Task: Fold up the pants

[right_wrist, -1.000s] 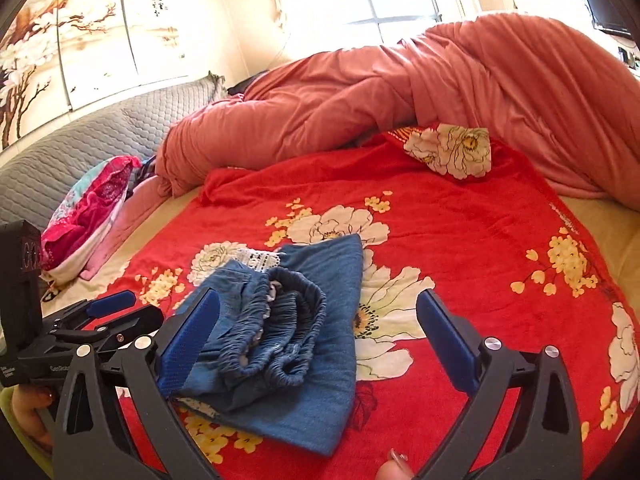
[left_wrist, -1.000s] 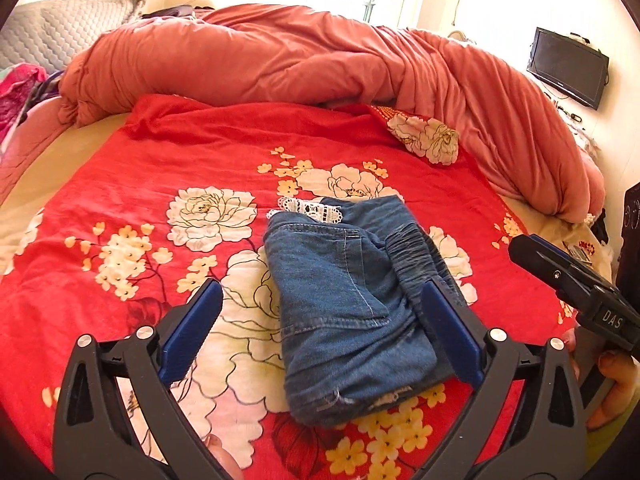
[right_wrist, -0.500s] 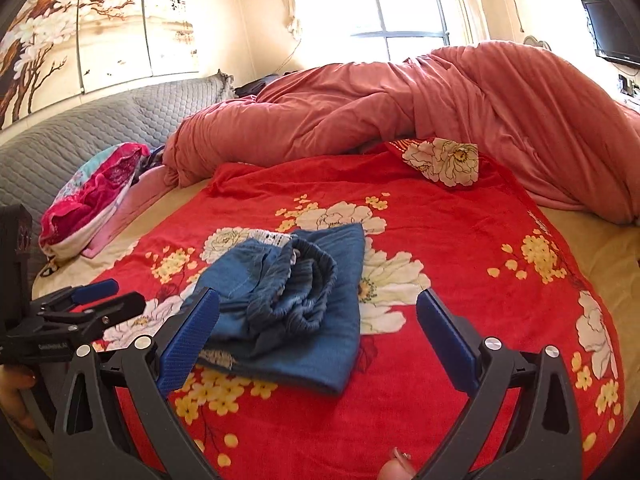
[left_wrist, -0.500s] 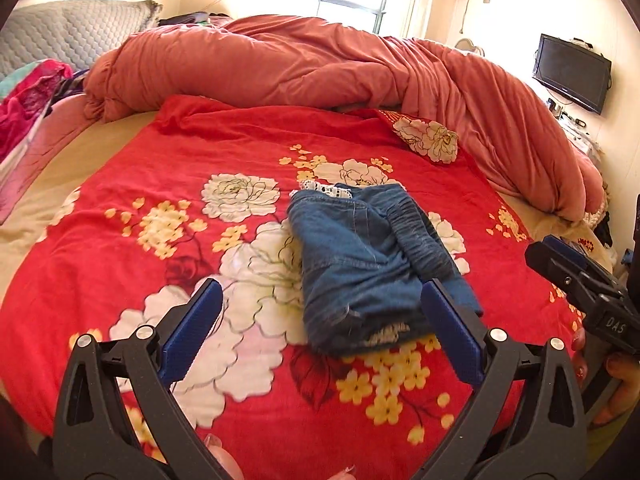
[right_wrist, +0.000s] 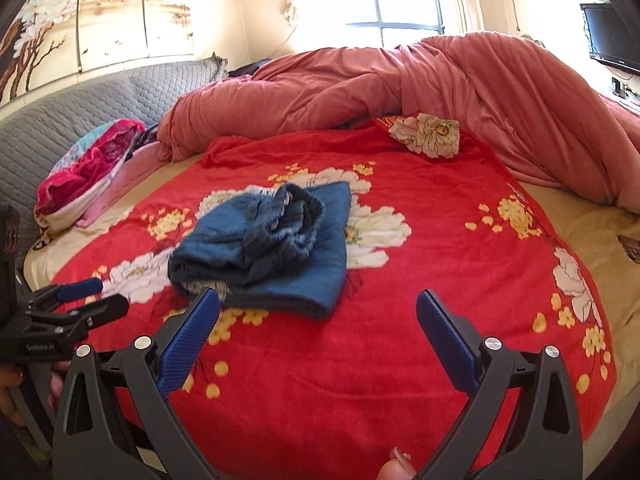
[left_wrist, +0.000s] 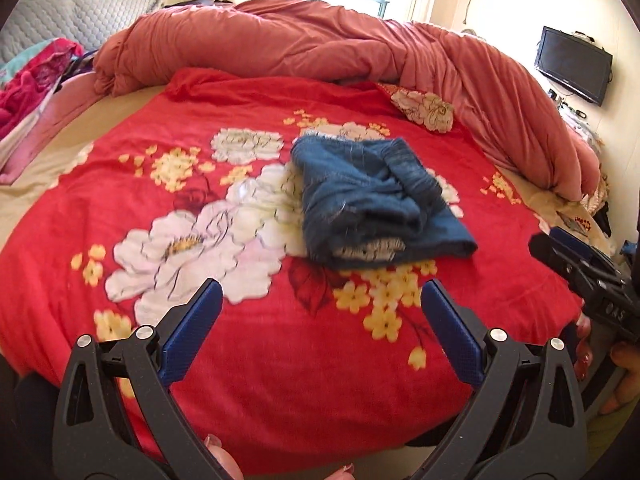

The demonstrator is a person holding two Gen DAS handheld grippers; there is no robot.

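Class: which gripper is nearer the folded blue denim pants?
Right: right gripper sits just before the folded blue denim pants, offset right; left gripper hangs farther back.

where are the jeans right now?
The folded jeans lie on the red floral blanket, right of centre in the left wrist view, ahead of both open grippers and short of the pink duvet; neither gripper touches them.
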